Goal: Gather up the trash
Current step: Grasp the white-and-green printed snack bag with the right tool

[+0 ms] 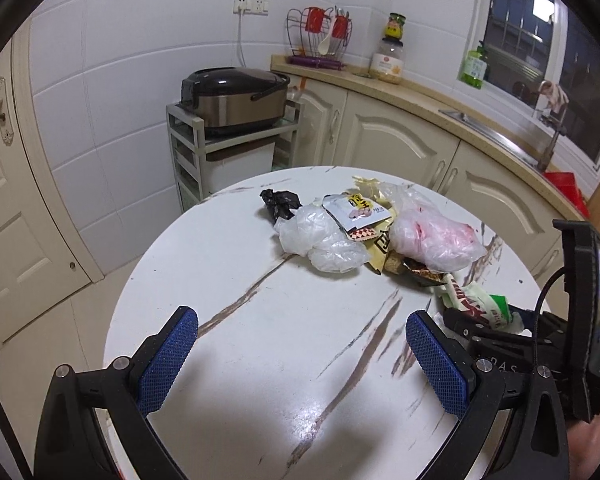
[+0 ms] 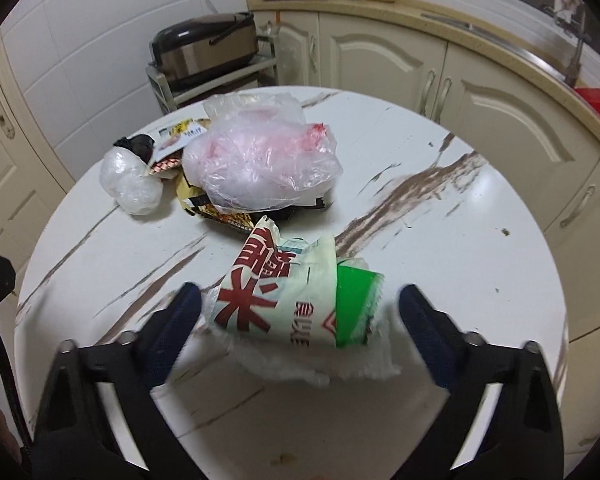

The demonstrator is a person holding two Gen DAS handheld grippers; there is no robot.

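Both tongs hang over the round white bench [image 1: 260, 360] with their jaws apart. Left tongs [image 1: 302, 332] stand wide over bare marble-streaked bench top, nothing between the blue pads. Right tongs [image 2: 300, 304] straddle a white-and-green wrapper [image 2: 300, 304] with red characters; the left finger sits just at its edge and the right finger stands clear of it, so the pads do not press on it. Motion blur softens both fingers there, and whether the left one actually touches the wrapper cannot be told. A crumpled white sheet lies under the wrapper, its outline partly hidden.

Beyond it the rest of the trash lies heaped near the far side of the bench: a pinkish clear plastic bag [image 2: 264, 160] on top, a smaller clear bag [image 2: 132, 188] to its left, a black bag [image 1: 280, 202] mostly hidden behind them, and printed snack packets [image 1: 360, 212] wedged between and beneath, only their edges showing.

In the left wrist view the right tongs' body enters from the right edge, cut off by the frame, covering part of the wrapper. A bit of hand shows at the lower right corner.

A rice cooker [image 1: 236, 96] sits on a small shelf unit behind the bench; the sink [image 1: 500, 136] along the cabinets is bent by the lens.
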